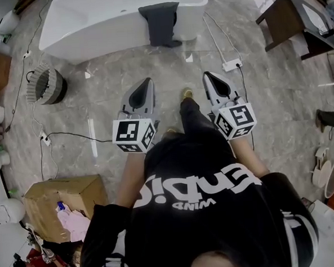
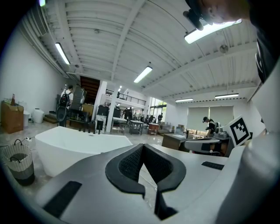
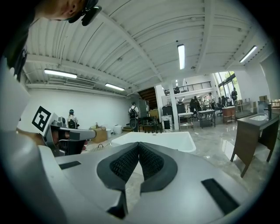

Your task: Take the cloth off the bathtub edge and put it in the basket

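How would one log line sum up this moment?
cloth: draped on bathtub edge | basket: on floor | left hand-held gripper: shut, empty | right hand-held gripper: shut, empty

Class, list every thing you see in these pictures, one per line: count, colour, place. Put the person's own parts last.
bathtub: one, white, on the floor, top of the head view
cloth: one, dark grey, draped over the bathtub's near edge
basket: one, grey, on the floor by the bathtub's left end
cardboard boxes: two, brown, left edge and lower left
power strip: one, white, on the floor right of the cloth
table: one, dark brown, top right
left tongs: one, grey, shut, empty, pointing towards the bathtub
right tongs: one, grey, shut, empty, beside the left
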A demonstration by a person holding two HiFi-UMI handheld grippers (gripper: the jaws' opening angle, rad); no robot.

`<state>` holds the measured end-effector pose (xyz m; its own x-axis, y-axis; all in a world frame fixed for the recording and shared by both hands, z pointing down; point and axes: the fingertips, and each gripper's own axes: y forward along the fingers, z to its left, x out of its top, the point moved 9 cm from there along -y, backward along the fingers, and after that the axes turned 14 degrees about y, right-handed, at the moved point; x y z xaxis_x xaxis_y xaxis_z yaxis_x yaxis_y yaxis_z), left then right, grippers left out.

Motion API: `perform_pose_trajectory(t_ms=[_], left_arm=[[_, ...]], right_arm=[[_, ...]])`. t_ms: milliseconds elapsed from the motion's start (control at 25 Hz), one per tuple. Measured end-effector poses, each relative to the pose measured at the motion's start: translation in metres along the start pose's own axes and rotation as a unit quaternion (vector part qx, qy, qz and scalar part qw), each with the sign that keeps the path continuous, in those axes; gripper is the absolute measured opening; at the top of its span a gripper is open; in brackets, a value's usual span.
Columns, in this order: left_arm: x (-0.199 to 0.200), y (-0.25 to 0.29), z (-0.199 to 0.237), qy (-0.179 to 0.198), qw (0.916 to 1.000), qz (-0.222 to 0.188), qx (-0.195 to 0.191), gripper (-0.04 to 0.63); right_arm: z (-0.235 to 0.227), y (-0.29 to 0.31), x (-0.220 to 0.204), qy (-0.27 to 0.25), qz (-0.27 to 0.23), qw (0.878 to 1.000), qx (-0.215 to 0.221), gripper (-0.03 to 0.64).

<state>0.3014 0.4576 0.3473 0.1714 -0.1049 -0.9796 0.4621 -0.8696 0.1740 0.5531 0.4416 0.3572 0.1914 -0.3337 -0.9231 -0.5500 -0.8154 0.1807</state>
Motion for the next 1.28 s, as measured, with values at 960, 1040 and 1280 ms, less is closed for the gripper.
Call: perform_pose_trajectory(t_ms=[960,1040,1280], left_arm=[[0.031,0.194,0.11,-0.005,1.0,0.0,0.005,0.012],[0.037,0.214,0.119,-0.006,0.9999,-0.002,0.013,0.012],[0.049,0.268,0.139,-0.008,0.9993,-0.003,0.035,0.012]], right_arm=[[-0.111,0.186,0.08,0.01,-0.004,1.0,0.027,0.014],[-0.125,0.205,0.091,0.01,-0.003,0.999,0.034,0.014],[-0.163,0.254,0.113,0.014,0.01,0.998,0.057,0.014]])
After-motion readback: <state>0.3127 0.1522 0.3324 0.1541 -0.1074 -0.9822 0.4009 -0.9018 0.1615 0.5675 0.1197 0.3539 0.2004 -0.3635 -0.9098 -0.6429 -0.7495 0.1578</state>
